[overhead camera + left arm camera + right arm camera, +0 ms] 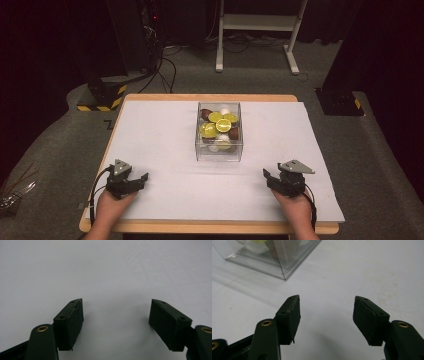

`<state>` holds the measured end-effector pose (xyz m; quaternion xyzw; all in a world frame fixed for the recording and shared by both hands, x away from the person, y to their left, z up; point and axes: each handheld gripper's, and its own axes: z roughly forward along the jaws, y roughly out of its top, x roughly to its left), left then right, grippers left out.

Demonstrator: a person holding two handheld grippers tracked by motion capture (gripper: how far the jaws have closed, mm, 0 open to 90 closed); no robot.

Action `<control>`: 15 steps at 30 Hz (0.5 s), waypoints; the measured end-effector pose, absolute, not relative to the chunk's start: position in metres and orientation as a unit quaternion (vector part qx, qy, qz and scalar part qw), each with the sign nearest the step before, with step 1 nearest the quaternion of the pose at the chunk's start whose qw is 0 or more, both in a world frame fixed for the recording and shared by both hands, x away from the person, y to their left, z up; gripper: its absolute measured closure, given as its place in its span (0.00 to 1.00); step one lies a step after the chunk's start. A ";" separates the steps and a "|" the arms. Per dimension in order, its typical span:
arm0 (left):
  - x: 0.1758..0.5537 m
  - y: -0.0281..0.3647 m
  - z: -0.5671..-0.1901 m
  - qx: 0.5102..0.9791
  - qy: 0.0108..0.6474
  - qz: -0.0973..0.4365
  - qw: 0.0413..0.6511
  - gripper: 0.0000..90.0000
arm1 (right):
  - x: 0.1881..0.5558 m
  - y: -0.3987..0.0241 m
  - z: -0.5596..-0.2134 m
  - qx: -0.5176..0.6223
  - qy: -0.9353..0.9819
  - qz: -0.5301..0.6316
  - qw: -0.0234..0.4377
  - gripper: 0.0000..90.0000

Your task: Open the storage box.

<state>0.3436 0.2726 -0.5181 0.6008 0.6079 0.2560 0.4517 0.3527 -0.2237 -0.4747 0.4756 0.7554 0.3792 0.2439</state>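
Dark room, white sheet (165, 125) over the wooden tabletop (210, 97), cables and a white stand leg on the floor behind

Clear box (219, 131) sits mid-sheet, a bit toward the far edge. Full of lime halves (223, 125), some brown pieces and white ones. Box is upright, open side up as far as I can tell, long axis running straight away from me, short side facing my edge

My left claw (136, 180) is down at the near left, resting low over bare sheet. Jaws wide apart, nothing between them; left gripper view confirms plain white sheet (105, 270) ahead

My right claw (272, 178) is near right, angled inward toward the middle. Jaws partly open, narrower than the left, nothing held. Right gripper view puts the box corner (283, 277) ahead and off to the upper left of the jaws, well apart from the pads

Key relation: box lies ahead and inboard of both claws, roughly centred between them. Neither is clearly nearer from above, but the right one is already pointed at it, so I'd call that the working side. Contents have to be reached from above, not from the side wall, so I judge the next move needs lift first, then forward over the rim

Limes lie mostly cut face up
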 end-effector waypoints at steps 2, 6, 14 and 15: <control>0.343 0.273 -0.518 0.604 0.606 0.256 0.450 0.31 | 0.351 -0.219 -0.475 0.470 0.759 0.380 0.242 0.44; 0.343 0.273 -0.518 0.604 0.606 0.254 0.450 0.31 | 0.349 -0.210 -0.476 0.462 0.765 0.379 0.240 0.44; 0.343 0.272 -0.518 0.600 0.609 0.254 0.453 0.31 | 0.348 -0.203 -0.476 0.453 0.769 0.386 0.236 0.46; 0.343 0.272 -0.518 0.601 0.608 0.254 0.452 0.31 | 0.347 -0.201 -0.474 0.447 0.769 0.390 0.238 0.46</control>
